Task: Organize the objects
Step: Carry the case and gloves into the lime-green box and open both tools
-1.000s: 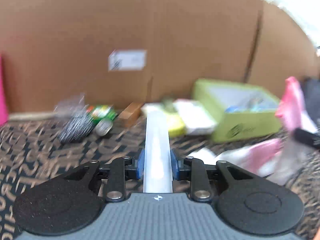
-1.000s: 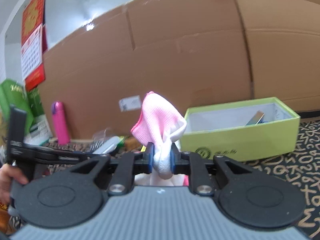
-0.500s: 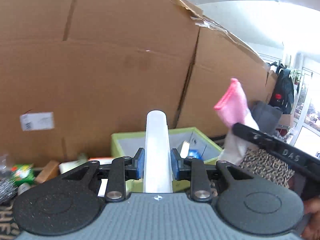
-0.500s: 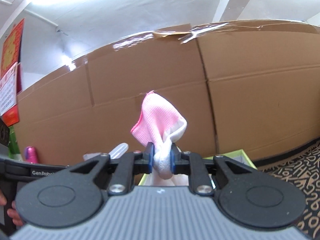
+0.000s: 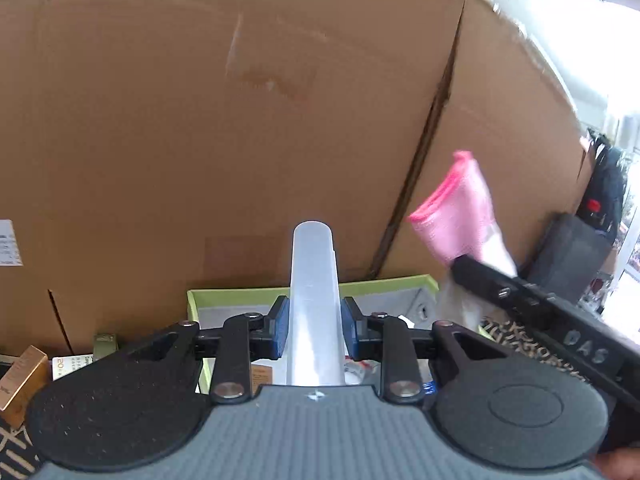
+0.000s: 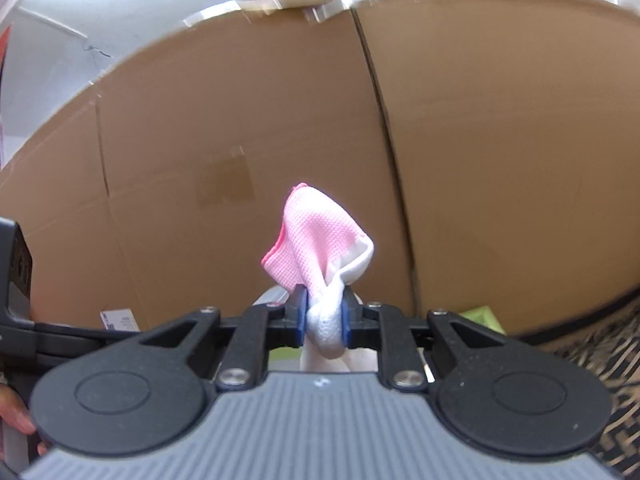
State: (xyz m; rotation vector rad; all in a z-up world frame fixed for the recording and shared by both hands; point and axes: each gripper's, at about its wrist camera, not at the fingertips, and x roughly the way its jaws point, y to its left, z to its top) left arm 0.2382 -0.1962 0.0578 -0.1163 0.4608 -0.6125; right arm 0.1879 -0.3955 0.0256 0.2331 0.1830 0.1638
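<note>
My left gripper (image 5: 314,330) is shut on a long translucent white plastic case (image 5: 314,292) that sticks straight out ahead, over the near side of a lime-green box (image 5: 248,294). Inside the box some small items show below the fingers. My right gripper (image 6: 323,320) is shut on a pink and white sock (image 6: 316,246), bunched between the blue pads and held up in the air. In the left wrist view the same sock (image 5: 456,216) hangs at the right on the other gripper (image 5: 460,270). A corner of the green box (image 6: 482,314) shows in the right wrist view.
A tall cardboard wall (image 5: 240,120) stands just behind the green box. At the left lie a gold carton (image 5: 20,376) and other small packages on a brown patterned cloth (image 6: 608,344). A hand (image 6: 16,412) holds the left gripper's handle. Dark bags (image 5: 576,256) sit at the far right.
Both grippers have swung right and closer to the green box and the cardboard wall, each keeping its hold. The scattered items at the left have slid out of view.
</note>
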